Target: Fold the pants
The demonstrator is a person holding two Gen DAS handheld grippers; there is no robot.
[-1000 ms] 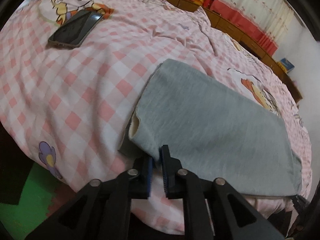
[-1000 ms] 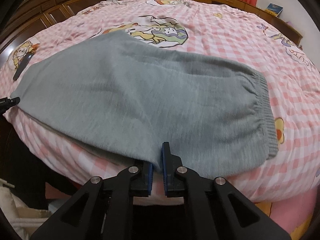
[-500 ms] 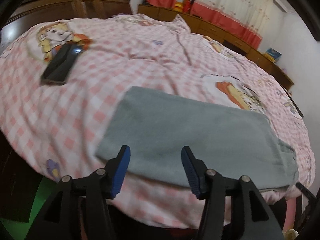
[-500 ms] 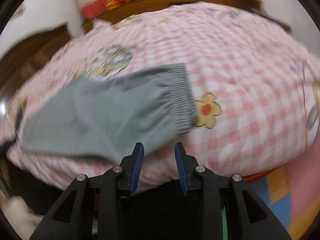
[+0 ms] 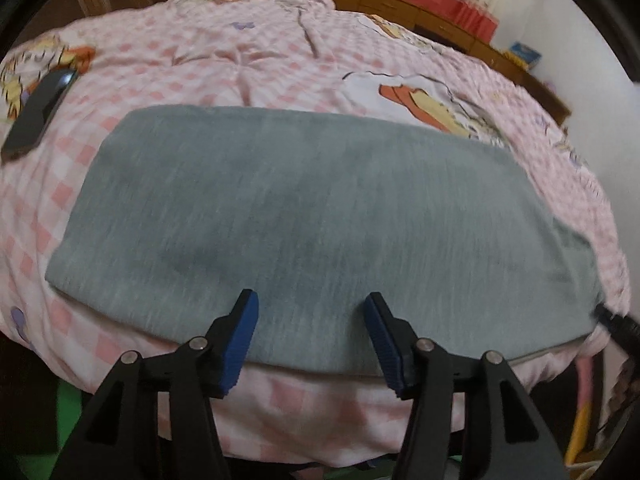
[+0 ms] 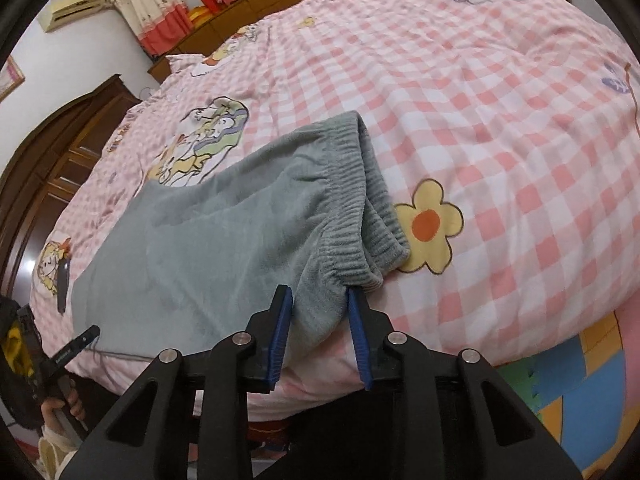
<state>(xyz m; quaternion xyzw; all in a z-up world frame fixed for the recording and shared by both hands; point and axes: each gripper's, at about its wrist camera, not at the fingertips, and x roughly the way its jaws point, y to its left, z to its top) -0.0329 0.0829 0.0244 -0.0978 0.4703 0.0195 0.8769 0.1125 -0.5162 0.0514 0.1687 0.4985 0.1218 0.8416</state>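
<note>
Pants: the grey pants (image 5: 312, 216) are lying folded lengthwise along the near edge of the bed (image 5: 248, 60), flat on the pink checked quilt, with their long side running parallel to that edge.
Waistband: the ribbed elastic waistband (image 6: 360, 208) is sitting at the right end of the pants, next to a yellow flower print (image 6: 430, 226) on the quilt; its lower corner is drooping over the near edge of the bed.
Left claw: the left claw (image 5: 310, 340) is standing wide apart at the near edge of the bed, about midway along the pants. Its jaws have just been opening; the cloth's near hem is showing between the blue pads (image 5: 240, 340), and the pads are not pressing on it.
Right claw: the right claw (image 6: 320, 332) is standing narrowly apart at the waistband corner. Its jaws have just been opening and have closed back slightly; the hanging corner of cloth is lying between the pads, and I cannot tell whether they are touching it.
Phone: a dark phone (image 5: 38, 114) is lying on the quilt toward the left side of the bed, well apart from the pants' leg end.
Person: in the right wrist view, a hand (image 6: 60, 404) is gripping the handle of the other tool by the bed's near left corner.
</note>
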